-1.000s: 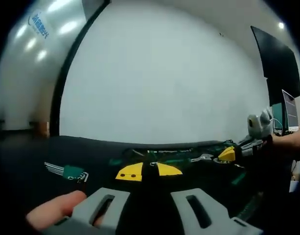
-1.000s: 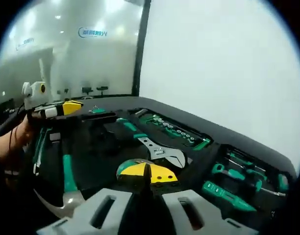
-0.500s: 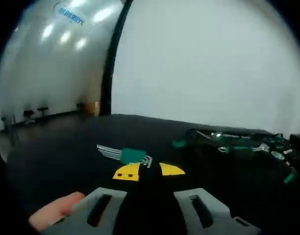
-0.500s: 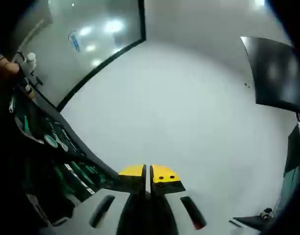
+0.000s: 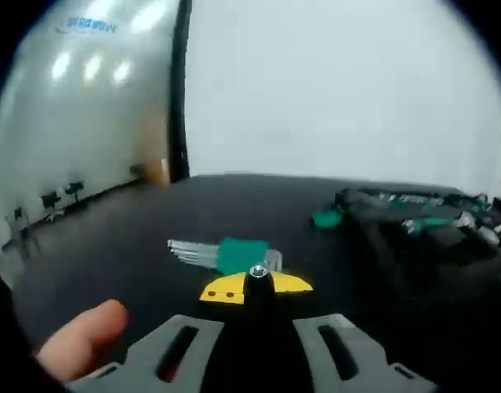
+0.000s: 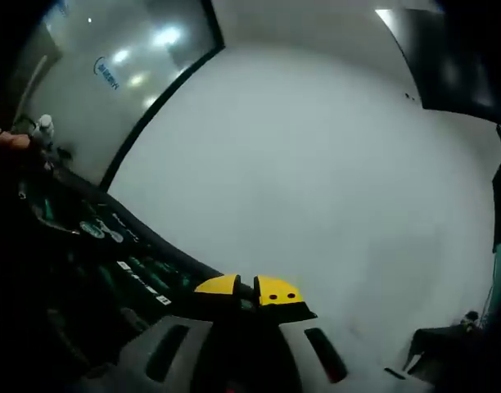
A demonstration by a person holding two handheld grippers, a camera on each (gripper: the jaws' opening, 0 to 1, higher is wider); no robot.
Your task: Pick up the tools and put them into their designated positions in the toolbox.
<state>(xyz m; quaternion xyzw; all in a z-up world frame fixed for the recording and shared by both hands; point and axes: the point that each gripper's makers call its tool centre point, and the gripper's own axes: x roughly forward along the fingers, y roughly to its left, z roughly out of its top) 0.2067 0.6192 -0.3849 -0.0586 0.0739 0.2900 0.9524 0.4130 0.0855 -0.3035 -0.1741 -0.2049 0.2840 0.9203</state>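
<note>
Hex key set: a fan of metal keys in a green holder (image 5: 234, 254) lies flat on the black table (image 5: 111, 246), straight ahead of the left gripper (image 5: 256, 288) and just past its yellow tips.
Long axis: the keys run crosswise to the gripper's line of reach, with the bare metal ends pointing to the left of the left gripper view and the green holder toward the centre.
Left gripper state: the two yellow tips look pressed together, with a small round metal piece showing right at their seam; I cannot tell whether that is part of the tool or something pinched.
Nearer hand: the left one, by a wide margin. A finger (image 5: 78, 340) of the person shows beside its grey body at the lower left.
Toolbox: the open toolbox (image 5: 422, 225) sits off to the right of the key set in the left gripper view, well apart from it, with green-handled tools in its tray.
Right gripper: its yellow tips (image 6: 249, 288) point up at the pale wall, away from the table, a narrow slit between them and nothing held.
Toolbox from the right side: its tray edge (image 6: 95, 233) runs tilted along the lower left.
What the move turns on: as I judge it, the left jaws would have to spread and close across the green holder.
</note>
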